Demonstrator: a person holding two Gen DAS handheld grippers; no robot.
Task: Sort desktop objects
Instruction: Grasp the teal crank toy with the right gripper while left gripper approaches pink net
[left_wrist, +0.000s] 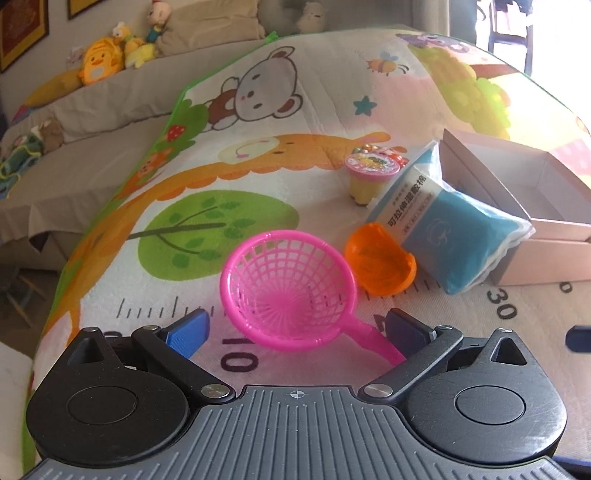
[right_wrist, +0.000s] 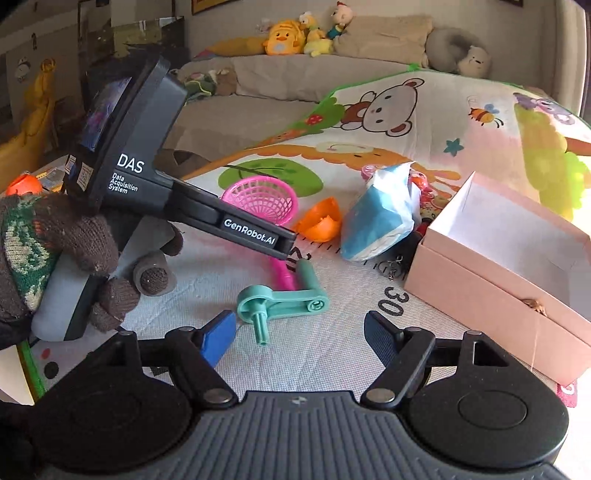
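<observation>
I see beige sofa (right_wrist: 280, 79) along far wall, plush toys (right_wrist: 295, 35) lined on its backrest, grey neck pillow (right_wrist: 448, 46) at one end. Framed pictures (left_wrist: 24, 31) on wall at left. Cartoon play mat (left_wrist: 280, 110) covers foreground surface. Strong daylight washes in from right.

Your right gripper (right_wrist: 299, 332) hangs over the printed play mat (right_wrist: 332, 350) with its jaws spread and nothing between the pads. Just ahead of them lies a teal plastic crank (right_wrist: 282, 301), touching the pink strainer's (right_wrist: 264, 199) handle. Your gloved left hand (right_wrist: 66, 258) holds the left gripper (right_wrist: 255, 232) above that handle. Farther back sit an orange shell (right_wrist: 321, 221) and a blue packet (right_wrist: 380, 218), beside the open pink box (right_wrist: 480, 291).
</observation>
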